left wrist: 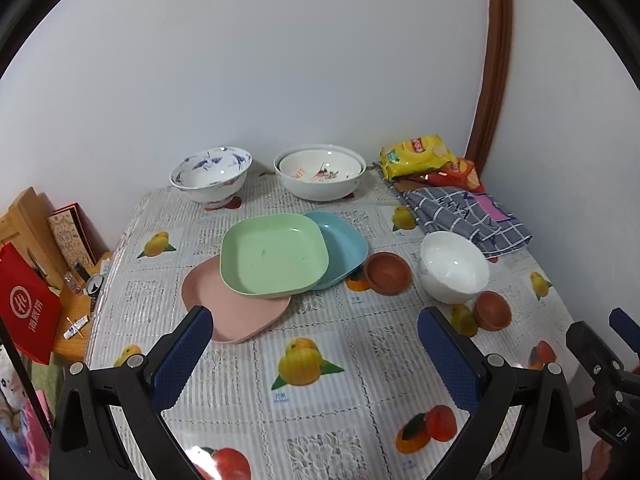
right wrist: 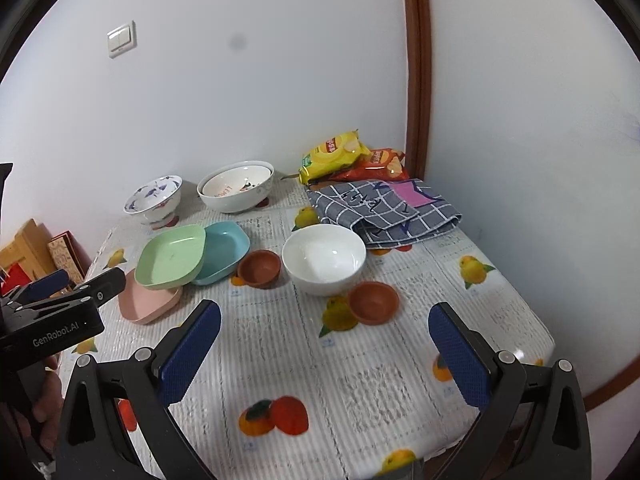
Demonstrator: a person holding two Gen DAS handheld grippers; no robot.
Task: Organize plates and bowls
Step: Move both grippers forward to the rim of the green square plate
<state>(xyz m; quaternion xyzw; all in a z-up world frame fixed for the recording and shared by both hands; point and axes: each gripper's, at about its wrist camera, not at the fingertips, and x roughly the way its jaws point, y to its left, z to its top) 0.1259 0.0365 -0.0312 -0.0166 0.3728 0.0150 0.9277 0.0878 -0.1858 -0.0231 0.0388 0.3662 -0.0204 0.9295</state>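
A green plate point(left wrist: 274, 256) point(right wrist: 172, 256) lies overlapping a pink plate point(left wrist: 224, 308) point(right wrist: 146, 302) and a blue plate point(left wrist: 344, 248) point(right wrist: 224, 250). A white bowl point(left wrist: 454, 266) point(right wrist: 324, 258) stands between two small brown bowls point(left wrist: 388, 272) point(left wrist: 493, 310) point(right wrist: 260, 268) point(right wrist: 373, 302). At the back stand a blue-patterned bowl point(left wrist: 211, 174) point(right wrist: 154, 198) and two nested white bowls point(left wrist: 320, 172) point(right wrist: 237, 186). My left gripper point(left wrist: 316, 346) is open and empty above the near table. My right gripper point(right wrist: 325, 340) is open and empty, short of the white bowl.
A fruit-print tablecloth point(left wrist: 320, 380) point(right wrist: 328, 384) covers the table. A checked cloth point(left wrist: 468, 214) point(right wrist: 384, 210) and snack bags point(left wrist: 420, 156) point(right wrist: 340, 154) lie at the back right corner. A low stand with boxes and a red bag point(left wrist: 28, 308) sits left of the table.
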